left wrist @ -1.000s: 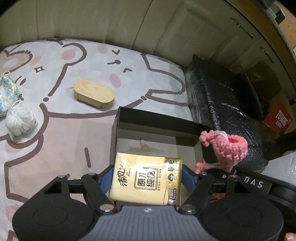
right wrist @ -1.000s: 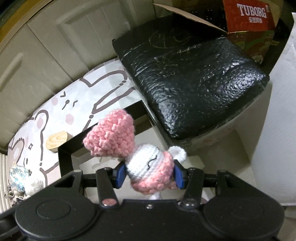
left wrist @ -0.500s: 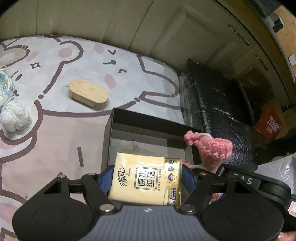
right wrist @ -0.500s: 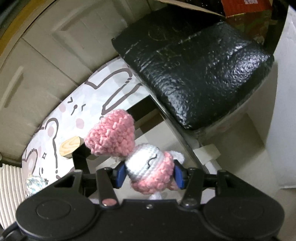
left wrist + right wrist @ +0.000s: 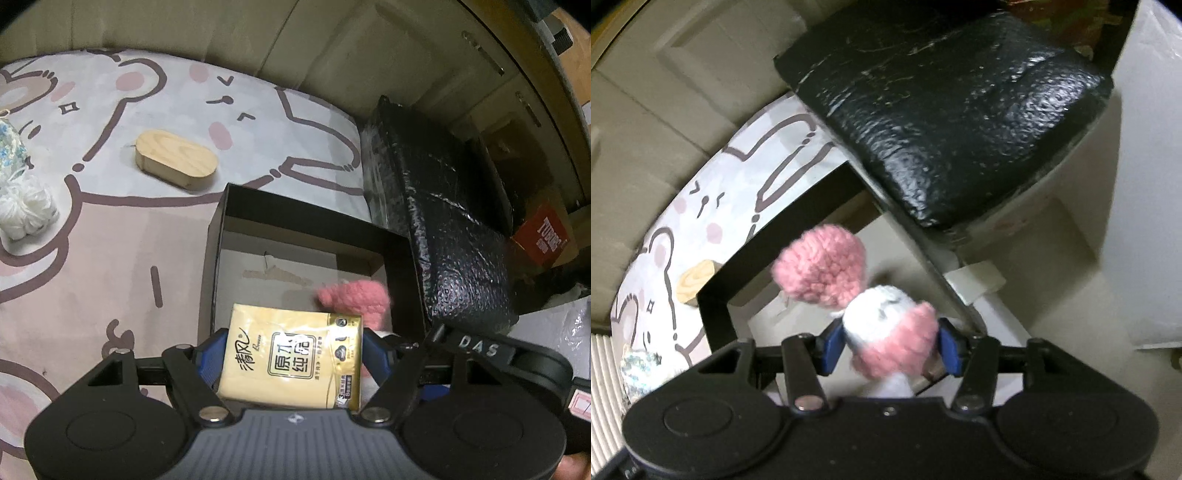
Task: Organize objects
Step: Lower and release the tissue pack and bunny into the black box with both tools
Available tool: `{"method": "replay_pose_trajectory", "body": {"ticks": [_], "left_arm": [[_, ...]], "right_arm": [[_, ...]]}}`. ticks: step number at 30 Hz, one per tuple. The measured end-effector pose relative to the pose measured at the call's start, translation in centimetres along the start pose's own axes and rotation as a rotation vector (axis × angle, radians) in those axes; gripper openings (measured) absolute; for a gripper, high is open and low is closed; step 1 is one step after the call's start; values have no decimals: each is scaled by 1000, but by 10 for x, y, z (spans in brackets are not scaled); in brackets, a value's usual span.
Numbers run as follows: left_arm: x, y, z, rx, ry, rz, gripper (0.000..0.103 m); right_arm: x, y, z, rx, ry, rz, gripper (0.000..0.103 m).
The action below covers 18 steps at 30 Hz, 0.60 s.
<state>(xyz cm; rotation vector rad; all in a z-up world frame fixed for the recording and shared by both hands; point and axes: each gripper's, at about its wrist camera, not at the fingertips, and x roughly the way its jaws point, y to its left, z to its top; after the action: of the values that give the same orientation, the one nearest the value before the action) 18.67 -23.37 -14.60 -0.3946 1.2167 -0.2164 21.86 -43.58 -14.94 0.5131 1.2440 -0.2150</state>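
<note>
Black box (image 5: 216,254) lies open above; black padded block (image 5: 443,236) flanks it.

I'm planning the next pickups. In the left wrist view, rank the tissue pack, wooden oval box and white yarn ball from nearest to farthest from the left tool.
1. Tissue pack: gripped between the left tool's pads, over the black box.
2. Wooden oval box: on the sheet beyond the black box's far-left corner.
3. White yarn ball: at the far left edge.
</note>
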Motion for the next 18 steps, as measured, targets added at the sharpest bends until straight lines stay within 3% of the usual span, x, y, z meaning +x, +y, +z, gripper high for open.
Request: {"method": "replay_pose_trajectory", "body": {"ticks": [3, 18], "left_arm": [[0, -1, 0, 8, 3, 17, 76], [-14, -1, 1, 16, -15, 37, 82]], "right_arm": [[-2, -3, 1, 17, -7, -5, 63], [-13, -1, -2, -31, -29, -35, 62]]}}
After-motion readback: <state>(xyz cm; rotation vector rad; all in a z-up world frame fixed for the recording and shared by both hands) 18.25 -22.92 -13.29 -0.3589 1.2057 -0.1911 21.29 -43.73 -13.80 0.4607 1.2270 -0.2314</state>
